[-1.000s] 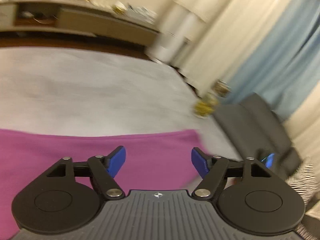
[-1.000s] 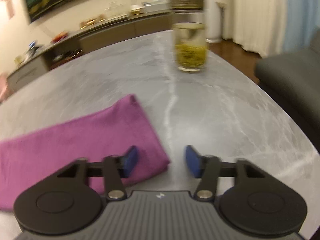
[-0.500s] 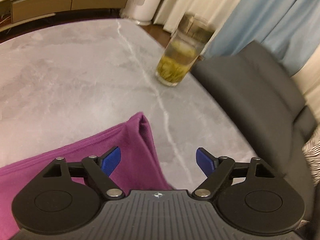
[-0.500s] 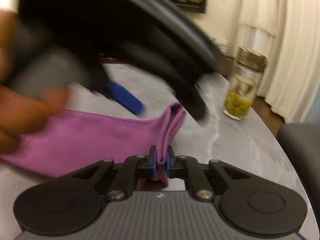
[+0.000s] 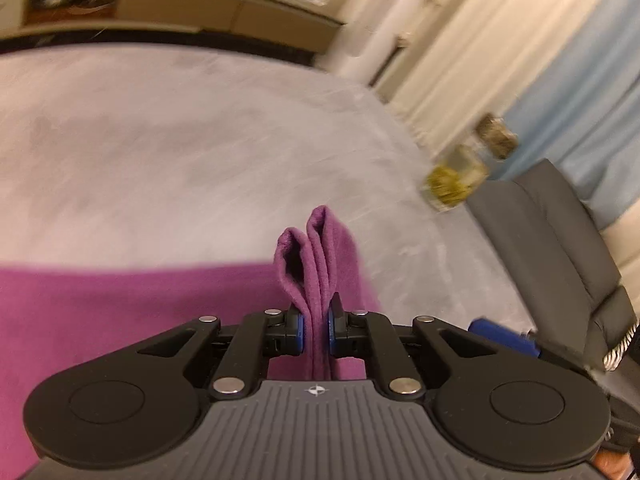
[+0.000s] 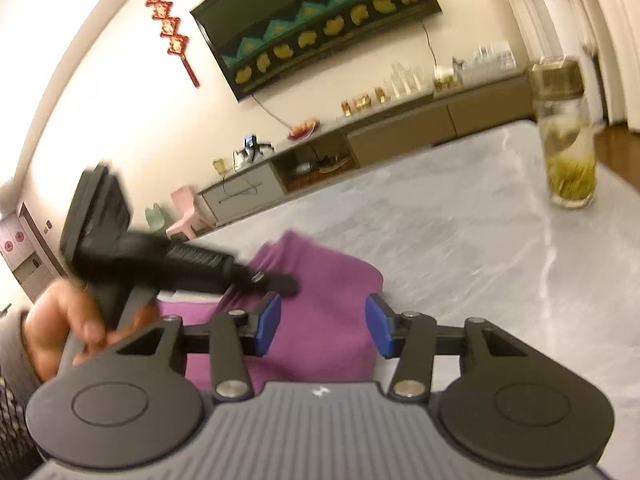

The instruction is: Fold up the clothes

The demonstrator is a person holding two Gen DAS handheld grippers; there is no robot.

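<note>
- The purple garment [image 5: 120,312] lay flat on the grey marbled table [image 5: 180,152], on the near side of the tabletop, with its right end gathered up into folds.
- In the left wrist view that right end stood up as a doubled, upright ridge of cloth, rising just beyond the fingertips and leaning slightly to the right.
- The left gripper [image 5: 317,330] had its jaws pressed narrowly together on that ridge, the cloth running down between the blue pads [image 5: 297,330].
- In the right wrist view the garment [image 6: 320,320] lay under and between the fingers, its rounded right edge just inside the right-hand finger.
- The right gripper [image 6: 323,326] stood with its jaws wide apart and nothing between the blue pads [image 6: 267,324] but the cloth lying below them; whether they touched it could not be told.
- The left gripper [image 6: 276,280] reached in from the left of that view, blurred, with the person's hand [image 6: 60,328] around its handle.
- A glass jar [image 6: 566,136] with yellow-green contents and a dark lid stood upright on the far right of the table, well apart from the garment.
- A dark grey sofa [image 5: 560,248] sat beyond the table's right edge.
- A long sideboard [image 6: 360,144] ran along the far wall under a wall-mounted screen [image 6: 320,20].
</note>
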